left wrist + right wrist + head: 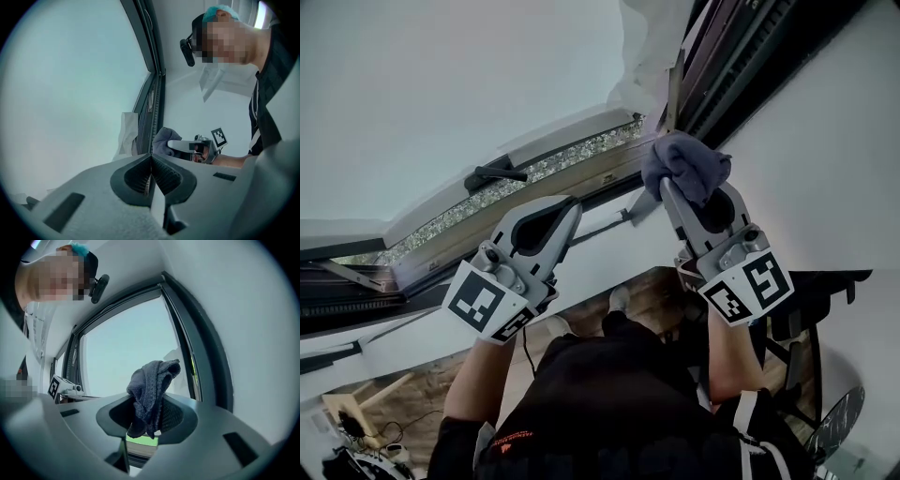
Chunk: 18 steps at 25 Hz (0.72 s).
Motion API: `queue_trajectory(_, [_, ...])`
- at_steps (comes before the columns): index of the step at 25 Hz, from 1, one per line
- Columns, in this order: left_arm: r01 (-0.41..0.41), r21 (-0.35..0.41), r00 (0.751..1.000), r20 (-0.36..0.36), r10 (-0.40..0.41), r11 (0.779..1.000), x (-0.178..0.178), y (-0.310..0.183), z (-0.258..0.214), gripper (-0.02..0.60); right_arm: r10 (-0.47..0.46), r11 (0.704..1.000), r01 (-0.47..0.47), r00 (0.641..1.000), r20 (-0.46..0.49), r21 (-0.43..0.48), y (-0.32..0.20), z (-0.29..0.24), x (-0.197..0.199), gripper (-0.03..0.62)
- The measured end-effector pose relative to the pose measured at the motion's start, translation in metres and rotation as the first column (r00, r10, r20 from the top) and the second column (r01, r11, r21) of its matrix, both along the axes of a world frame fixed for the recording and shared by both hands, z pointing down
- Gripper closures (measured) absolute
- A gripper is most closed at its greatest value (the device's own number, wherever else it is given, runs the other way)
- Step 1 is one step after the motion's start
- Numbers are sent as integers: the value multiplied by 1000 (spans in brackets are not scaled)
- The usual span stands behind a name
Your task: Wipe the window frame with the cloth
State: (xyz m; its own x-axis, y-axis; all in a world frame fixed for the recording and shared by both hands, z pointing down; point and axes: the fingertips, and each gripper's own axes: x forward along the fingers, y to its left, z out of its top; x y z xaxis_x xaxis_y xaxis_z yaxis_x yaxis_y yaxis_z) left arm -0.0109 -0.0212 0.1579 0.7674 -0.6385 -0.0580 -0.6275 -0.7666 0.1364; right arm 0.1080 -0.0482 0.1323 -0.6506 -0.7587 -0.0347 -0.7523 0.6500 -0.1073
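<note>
Two grippers, one cloth, one window frame, one handle. The left gripper (pixel 566 206) had its jaws pressed together on nothing and was held below the dark handle (pixel 494 174), apart from it. The right gripper (pixel 701 202) was clamped on the cloth (pixel 151 380). The cloth was dark blue-grey with a waffle-like weave, and it was bunched into a crumpled wad sticking out past the jaw tips, with a short tail hanging back between them. It sat up at the corner of the window frame (pixel 208 348); contact with the frame was unclear.
</note>
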Motion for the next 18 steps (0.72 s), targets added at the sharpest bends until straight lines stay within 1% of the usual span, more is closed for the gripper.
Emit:
queue_trajectory(6, [-37, -12, 999, 8, 38, 999, 28, -15, 5, 561, 67, 998, -67, 998, -1, 1, -14, 2, 33, 476])
queue_trajectory(10, [-66, -44, 998, 18, 67, 997, 44, -21, 12, 561, 131, 991, -131, 991, -6, -2, -27, 6, 51, 476])
queue_trajectory(13, [-73, -34, 997, 20, 74, 997, 51, -27, 15, 561, 158, 987, -158, 987, -9, -16, -36, 11, 61, 476])
queue_trajectory(16, [-79, -59, 996, 26, 81, 995, 56, -31, 21, 561, 183, 983, -184, 983, -22, -21, -43, 14, 70, 476])
queue_trajectory(18, [-82, -58, 996, 26, 83, 995, 57, -33, 24, 561, 205, 978, -205, 979, -24, -25, -46, 16, 76, 476])
